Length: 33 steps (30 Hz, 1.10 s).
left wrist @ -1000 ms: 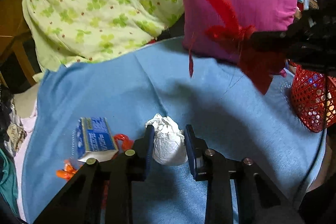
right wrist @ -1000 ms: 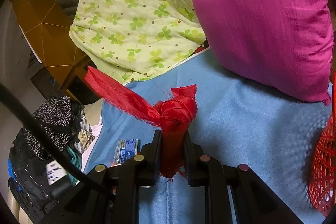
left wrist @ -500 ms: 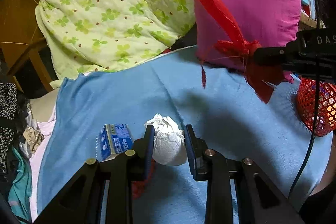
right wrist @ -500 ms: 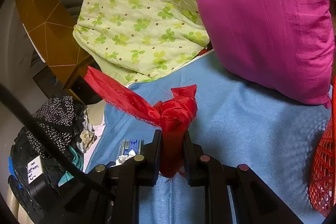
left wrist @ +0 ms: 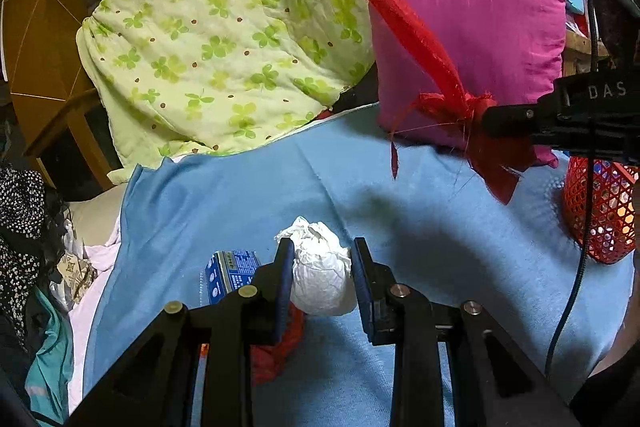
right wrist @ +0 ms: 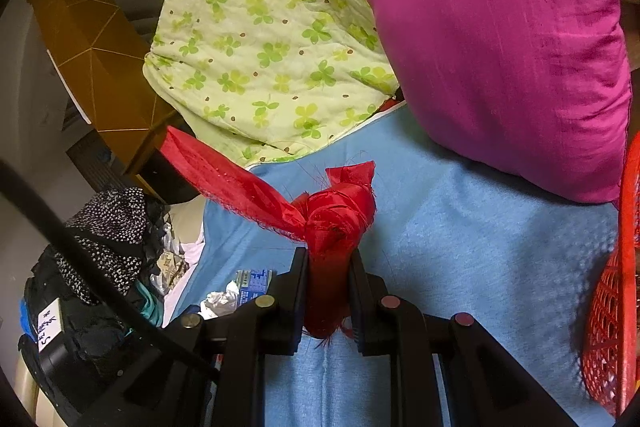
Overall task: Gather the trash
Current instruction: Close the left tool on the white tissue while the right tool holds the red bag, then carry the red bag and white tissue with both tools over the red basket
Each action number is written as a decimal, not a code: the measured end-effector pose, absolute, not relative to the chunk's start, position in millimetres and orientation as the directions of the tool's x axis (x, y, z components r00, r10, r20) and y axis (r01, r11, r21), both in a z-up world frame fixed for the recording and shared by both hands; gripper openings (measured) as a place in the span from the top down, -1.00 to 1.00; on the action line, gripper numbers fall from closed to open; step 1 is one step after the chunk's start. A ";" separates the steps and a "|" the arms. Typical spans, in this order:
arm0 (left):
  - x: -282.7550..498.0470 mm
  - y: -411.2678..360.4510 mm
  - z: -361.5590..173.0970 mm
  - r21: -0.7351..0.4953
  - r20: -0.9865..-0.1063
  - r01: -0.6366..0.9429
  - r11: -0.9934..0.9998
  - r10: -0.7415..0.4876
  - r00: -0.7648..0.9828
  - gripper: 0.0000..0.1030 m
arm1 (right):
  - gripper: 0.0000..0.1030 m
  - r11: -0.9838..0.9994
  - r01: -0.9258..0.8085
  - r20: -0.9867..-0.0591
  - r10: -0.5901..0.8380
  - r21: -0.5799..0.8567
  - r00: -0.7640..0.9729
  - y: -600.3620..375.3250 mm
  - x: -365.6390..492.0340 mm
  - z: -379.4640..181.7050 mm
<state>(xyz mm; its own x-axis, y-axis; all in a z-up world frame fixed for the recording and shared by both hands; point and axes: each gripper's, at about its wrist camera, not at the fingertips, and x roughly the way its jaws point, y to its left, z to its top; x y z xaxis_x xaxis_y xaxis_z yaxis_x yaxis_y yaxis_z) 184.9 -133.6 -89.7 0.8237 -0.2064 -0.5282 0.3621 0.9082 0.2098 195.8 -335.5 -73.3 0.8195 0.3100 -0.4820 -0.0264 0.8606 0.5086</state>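
My left gripper (left wrist: 320, 259) is shut on a crumpled white paper ball (left wrist: 322, 277) and holds it above the blue blanket (left wrist: 420, 235). My right gripper (right wrist: 328, 267) is shut on a knotted red ribbon (right wrist: 332, 223) whose long tail sticks out to the left; it also shows in the left wrist view (left wrist: 448, 99), in front of the magenta pillow. A red mesh basket (left wrist: 600, 211) stands at the right, also in the right wrist view (right wrist: 612, 299). A blue-and-white packet (left wrist: 232, 269) and a red scrap (left wrist: 276, 351) lie on the blanket under my left gripper.
A magenta pillow (left wrist: 472, 39) and a green clover-print quilt (left wrist: 240, 27) lie at the back of the bed. A pile of dark clothes and bags (right wrist: 100, 267) sits off the left edge. A wooden frame (right wrist: 92, 47) stands behind.
My left gripper has risen with the paper ball, so the packet and blanket look farther below. The right gripper has lifted slightly with the ribbon; both grips are unchanged.
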 end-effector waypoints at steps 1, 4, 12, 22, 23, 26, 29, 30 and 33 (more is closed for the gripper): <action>184.3 -133.8 -89.2 0.209 -0.527 0.361 0.909 -0.206 0.824 0.41 | 0.61 0.861 -0.027 -0.481 0.310 0.508 0.820 -335.8 195.2 -73.2; 181.9 -133.6 -86.8 0.207 -0.521 0.361 0.909 -0.210 0.827 0.41 | 0.61 0.862 -0.030 -0.478 0.310 0.507 0.822 -337.2 193.6 -72.6; 173.3 -133.3 -80.1 0.214 -0.498 0.353 0.911 -0.209 0.841 0.41 | 0.61 0.860 -0.038 -0.461 0.309 0.508 0.832 -344.1 186.4 -67.2; 165.2 -143.1 -71.1 0.214 -0.486 0.352 0.911 -0.213 0.848 0.41 | 0.61 0.849 -0.048 -0.411 0.304 0.526 0.860 -357.7 168.4 -52.2; 162.9 -146.3 -69.4 0.219 -0.481 0.351 0.910 -0.213 0.851 0.41 | 0.61 0.849 -0.049 -0.405 0.301 0.526 0.863 -360.0 165.5 -50.1; 157.3 -154.6 -64.5 0.235 -0.466 0.350 0.907 -0.210 0.859 0.41 | 0.62 0.852 -0.048 -0.386 0.286 0.521 0.877 -367.9 155.0 -43.8; 148.9 -166.7 -59.8 0.261 -0.447 0.353 0.899 -0.211 0.869 0.41 | 0.61 0.858 -0.043 -0.369 0.265 0.512 0.891 -376.9 143.7 -37.0; 147.8 -170.0 -58.3 0.264 -0.445 0.354 0.897 -0.213 0.870 0.41 | 0.61 0.861 -0.041 -0.361 0.255 0.507 0.897 -380.5 138.9 -34.4; 143.9 -183.4 -52.4 0.268 -0.436 0.364 0.892 -0.224 0.871 0.41 | 0.62 0.864 -0.034 -0.337 0.232 0.502 0.912 -391.8 125.2 -27.2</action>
